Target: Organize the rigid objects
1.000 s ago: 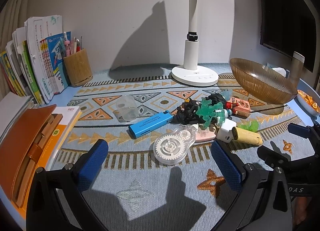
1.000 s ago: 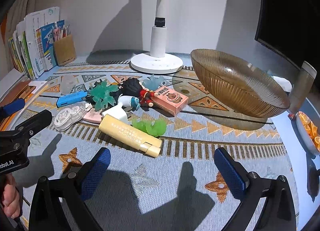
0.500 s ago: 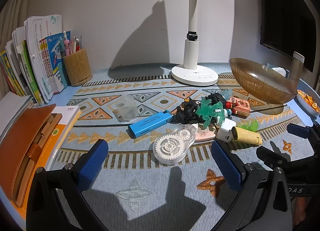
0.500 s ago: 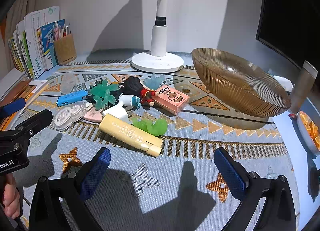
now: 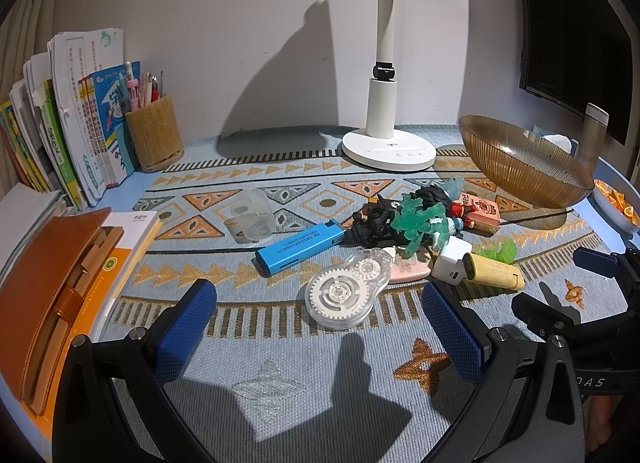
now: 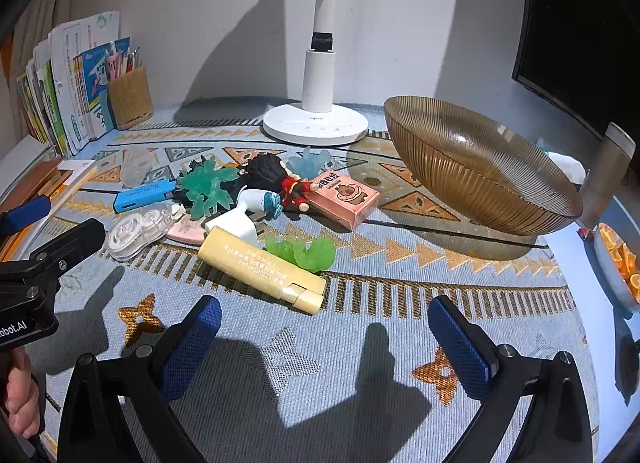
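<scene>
A pile of small objects lies mid-mat: a clear correction-tape dispenser (image 5: 346,291), a blue lighter-shaped stick (image 5: 298,249), a yellow stick (image 6: 260,269), a white charger (image 5: 450,265), a pink box (image 6: 346,199), green plastic pieces (image 6: 302,251) and a dark-haired figurine (image 6: 276,175). An amber glass bowl (image 6: 480,167) stands to the right. My left gripper (image 5: 320,331) is open and empty, just short of the tape dispenser. My right gripper (image 6: 326,339) is open and empty, just short of the yellow stick.
A white lamp base (image 5: 388,149) stands at the back. Books (image 5: 72,135) and a pen holder (image 5: 154,139) line the left; notebooks (image 5: 52,275) lie at front left. A clear cup (image 5: 252,215) lies on the mat. A plate of orange slices (image 6: 618,259) sits far right.
The right wrist view has shifted slightly closer to the pile. The left gripper has barely moved. Both stay open.
</scene>
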Demonstrator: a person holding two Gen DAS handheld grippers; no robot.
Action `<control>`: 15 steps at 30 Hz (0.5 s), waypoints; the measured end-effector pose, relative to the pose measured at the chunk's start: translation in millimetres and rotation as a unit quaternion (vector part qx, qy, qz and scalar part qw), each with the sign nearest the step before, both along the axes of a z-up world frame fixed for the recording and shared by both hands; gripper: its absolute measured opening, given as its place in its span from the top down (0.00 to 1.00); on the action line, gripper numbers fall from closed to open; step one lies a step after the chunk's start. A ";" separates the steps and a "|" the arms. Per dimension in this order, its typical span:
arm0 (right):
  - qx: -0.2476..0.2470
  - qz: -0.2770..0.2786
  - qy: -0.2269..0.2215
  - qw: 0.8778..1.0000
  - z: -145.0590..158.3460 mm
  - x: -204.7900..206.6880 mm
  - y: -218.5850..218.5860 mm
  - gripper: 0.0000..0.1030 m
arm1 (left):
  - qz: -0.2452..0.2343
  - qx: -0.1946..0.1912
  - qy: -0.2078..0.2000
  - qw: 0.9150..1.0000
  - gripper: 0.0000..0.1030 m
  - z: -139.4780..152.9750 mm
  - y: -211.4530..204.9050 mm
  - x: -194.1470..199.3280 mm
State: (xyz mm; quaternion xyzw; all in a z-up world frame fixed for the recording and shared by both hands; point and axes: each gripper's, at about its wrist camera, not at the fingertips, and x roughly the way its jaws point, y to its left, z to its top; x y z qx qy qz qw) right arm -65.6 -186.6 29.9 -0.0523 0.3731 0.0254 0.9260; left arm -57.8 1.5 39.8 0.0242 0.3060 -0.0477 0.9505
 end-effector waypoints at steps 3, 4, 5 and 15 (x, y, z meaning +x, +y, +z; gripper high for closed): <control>0.000 0.000 0.000 1.000 -0.1 0.1 0.1 0.00 | 0.000 0.000 0.000 1.000 0.00 -0.5 -0.8 -0.5; 0.000 0.000 0.000 1.000 -0.1 0.1 0.2 0.00 | 0.000 0.000 0.000 1.000 0.00 -0.4 -0.7 -0.2; 0.001 0.000 0.000 1.000 -0.4 -0.1 0.4 0.00 | 0.000 0.000 0.000 1.000 0.00 -0.4 -0.8 -0.3; -0.002 -0.001 0.003 1.000 -1.6 0.1 1.8 0.00 | -0.003 0.003 0.006 1.000 0.00 -2.9 -3.7 -0.5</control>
